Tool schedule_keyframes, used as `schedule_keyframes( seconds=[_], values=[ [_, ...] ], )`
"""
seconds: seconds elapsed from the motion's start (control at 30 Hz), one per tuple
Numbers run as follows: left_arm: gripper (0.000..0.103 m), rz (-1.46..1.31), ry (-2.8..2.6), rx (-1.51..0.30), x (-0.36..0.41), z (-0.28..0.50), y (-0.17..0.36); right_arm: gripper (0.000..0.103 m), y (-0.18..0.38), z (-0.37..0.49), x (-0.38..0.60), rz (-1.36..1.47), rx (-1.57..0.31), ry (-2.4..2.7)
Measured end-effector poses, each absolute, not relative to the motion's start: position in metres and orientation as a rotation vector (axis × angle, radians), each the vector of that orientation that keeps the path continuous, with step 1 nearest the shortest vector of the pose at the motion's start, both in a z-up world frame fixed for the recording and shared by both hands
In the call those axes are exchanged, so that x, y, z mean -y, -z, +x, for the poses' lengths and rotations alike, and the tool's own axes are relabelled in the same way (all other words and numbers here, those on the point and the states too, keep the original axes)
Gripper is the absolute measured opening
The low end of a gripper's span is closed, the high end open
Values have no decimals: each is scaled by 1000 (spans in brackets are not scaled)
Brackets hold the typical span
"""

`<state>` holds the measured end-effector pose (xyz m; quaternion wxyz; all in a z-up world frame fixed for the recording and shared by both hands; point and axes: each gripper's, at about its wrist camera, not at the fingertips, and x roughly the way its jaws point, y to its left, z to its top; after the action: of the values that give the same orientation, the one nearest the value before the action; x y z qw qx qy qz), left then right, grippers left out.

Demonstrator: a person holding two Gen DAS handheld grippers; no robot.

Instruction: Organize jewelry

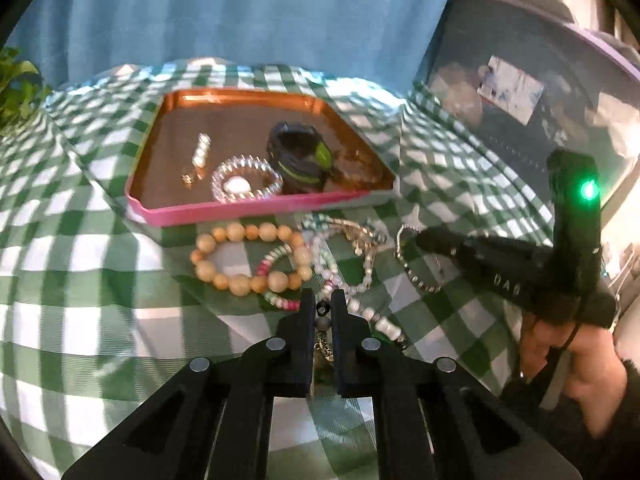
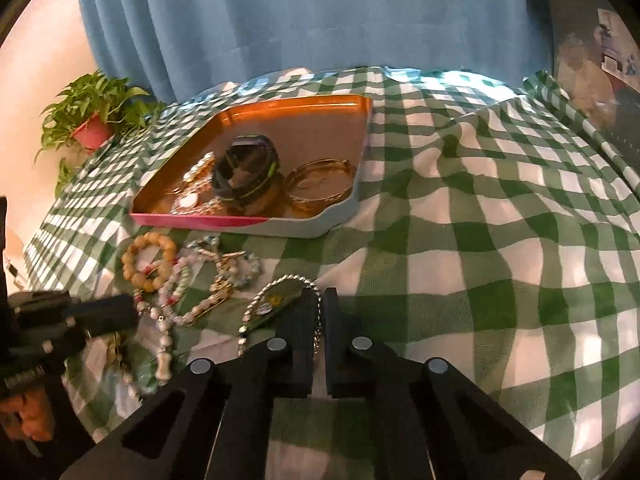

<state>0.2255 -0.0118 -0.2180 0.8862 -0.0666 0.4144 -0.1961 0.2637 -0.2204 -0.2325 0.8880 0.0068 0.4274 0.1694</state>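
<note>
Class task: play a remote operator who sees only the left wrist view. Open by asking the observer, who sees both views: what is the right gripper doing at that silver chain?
Observer: In the right wrist view, the silver chain runs between the fingers of the right gripper, which are nearly closed on it.
Operator: What lies behind the dark band in the tray?
Observer: An amber bangle, flat in the corner of the tray, beside the dark band.
Operator: And the leaves at my left edge?
Observer: They belong to a plant in a pink pot.
</note>
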Motion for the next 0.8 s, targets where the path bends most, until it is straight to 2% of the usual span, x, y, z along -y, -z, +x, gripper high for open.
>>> schedule_keyframes(
  seconds=[0.17,0.33,0.53,0.63,0.67,0.8],
  values=[
    [8,-170,409,-820,1,207,198,3,213,230,220,11,-812,-348],
    [8,-215,406,-803,-19,191,187,3,213,202,221,129,-854,-426],
    [8,-205,342,-861,-34,196,212,3,216,186,201,-27,-837,-421],
    [8,-239,335,-930,-37,199,231,3,223,192,203,-16,-868,-402],
    [12,-254,341,-929,-38,196,235,3,224,196,205,-5,-876,-390],
    [15,-216,356,-923,-34,194,239,14,229,204,209,24,-907,-378]
  ],
)
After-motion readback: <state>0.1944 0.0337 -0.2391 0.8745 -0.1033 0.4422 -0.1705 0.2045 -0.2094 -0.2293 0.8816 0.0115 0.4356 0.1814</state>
